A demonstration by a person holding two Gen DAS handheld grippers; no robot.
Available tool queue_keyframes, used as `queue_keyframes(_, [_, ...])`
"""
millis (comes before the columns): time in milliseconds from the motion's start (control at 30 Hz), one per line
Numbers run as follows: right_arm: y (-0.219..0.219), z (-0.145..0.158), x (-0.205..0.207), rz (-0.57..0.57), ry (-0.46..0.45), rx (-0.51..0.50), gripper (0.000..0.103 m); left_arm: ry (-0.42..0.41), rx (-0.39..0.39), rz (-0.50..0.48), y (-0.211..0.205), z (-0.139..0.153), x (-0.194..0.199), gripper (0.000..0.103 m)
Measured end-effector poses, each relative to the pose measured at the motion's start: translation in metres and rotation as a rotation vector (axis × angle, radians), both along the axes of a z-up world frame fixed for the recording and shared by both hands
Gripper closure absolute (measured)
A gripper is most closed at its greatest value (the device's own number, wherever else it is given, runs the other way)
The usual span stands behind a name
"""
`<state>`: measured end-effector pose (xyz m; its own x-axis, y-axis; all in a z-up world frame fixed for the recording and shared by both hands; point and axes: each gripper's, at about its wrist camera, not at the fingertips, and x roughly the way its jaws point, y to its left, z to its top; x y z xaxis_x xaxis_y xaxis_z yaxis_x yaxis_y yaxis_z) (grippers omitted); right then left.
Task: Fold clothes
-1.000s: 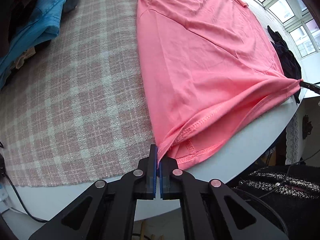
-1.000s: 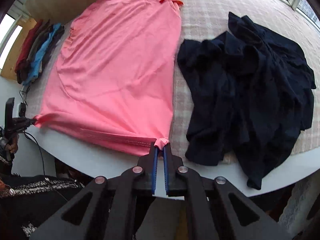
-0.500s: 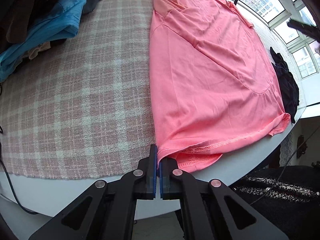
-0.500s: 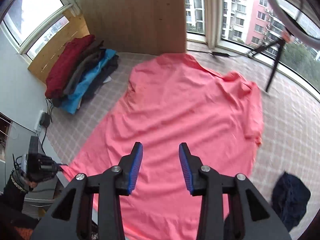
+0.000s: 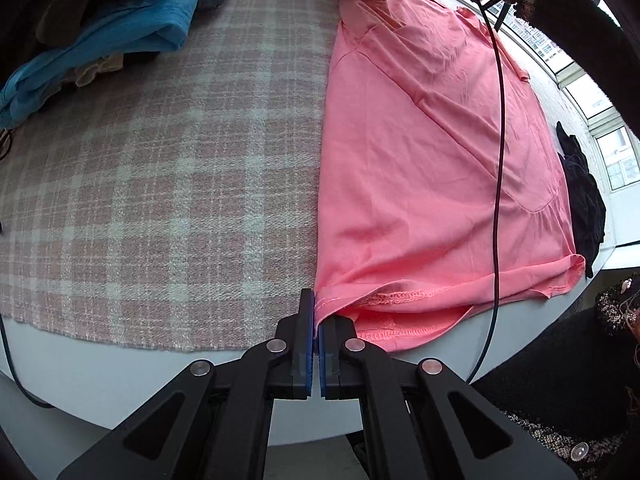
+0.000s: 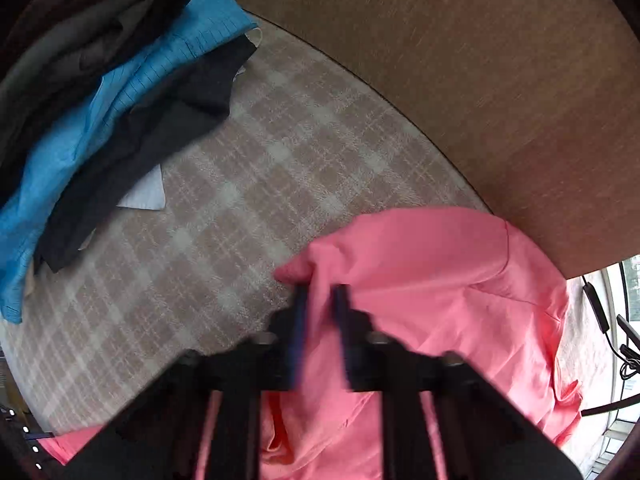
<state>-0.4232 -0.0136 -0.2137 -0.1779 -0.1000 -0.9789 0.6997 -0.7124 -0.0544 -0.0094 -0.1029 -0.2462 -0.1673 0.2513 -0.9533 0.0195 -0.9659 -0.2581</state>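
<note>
Checked cloth covers the surface (image 5: 160, 184) under a pink shirt (image 5: 420, 160). Left gripper (image 5: 319, 328) is clamped on the shirt's hem corner. Right gripper (image 6: 320, 312) is closing, pink fabric between its fingers.

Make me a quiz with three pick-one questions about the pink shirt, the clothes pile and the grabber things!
1. Where is the pile with the bright blue folded garment?
A. On the checked tablecloth, left of the pink shirt
B. On top of the pink shirt
C. On the floor

2. What colour is the cotton shirt spread on the beige-and-white checked tablecloth?
A. Green
B. Pink
C. Yellow

3. What is the left gripper doing?
A. Standing wide open over bare cloth
B. Holding a cup
C. Pinching the pink shirt's hem corner

Answers:
1 A: the left wrist view shows the pile on the cloth, far left of the shirt.
2 B: it is pink in both views.
3 C: its blue pads are shut with the hem corner between them.
</note>
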Motion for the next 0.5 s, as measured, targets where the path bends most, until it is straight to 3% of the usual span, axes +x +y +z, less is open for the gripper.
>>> queue_keyframes(100, [0.022,0.041,-0.005,-0.078,0.027,-0.17,0.1,0.011,0.051,0.044,-0.021,0.004,0.015,0.102])
queue_keyframes(200, [0.047,0.082,-0.018,-0.177,0.042,-0.409,0.1,0.02,0.11,0.109,-0.035,0.005,0.028,0.102])
queue_keyframes(267, [0.047,0.086,-0.032,-0.219,0.027,-0.504,0.1,0.016,0.13,0.151,-0.047,0.001,0.029,0.102])
queue_keyframes(400, [0.02,0.061,-0.044,-0.215,0.073,-0.421,0.1,0.008,0.146,0.21,-0.068,-0.002,0.036,0.102])
queue_keyframes(500, [0.004,0.04,-0.046,-0.196,0.092,-0.277,0.098,-0.003,0.147,0.212,-0.08,0.001,0.051,0.102])
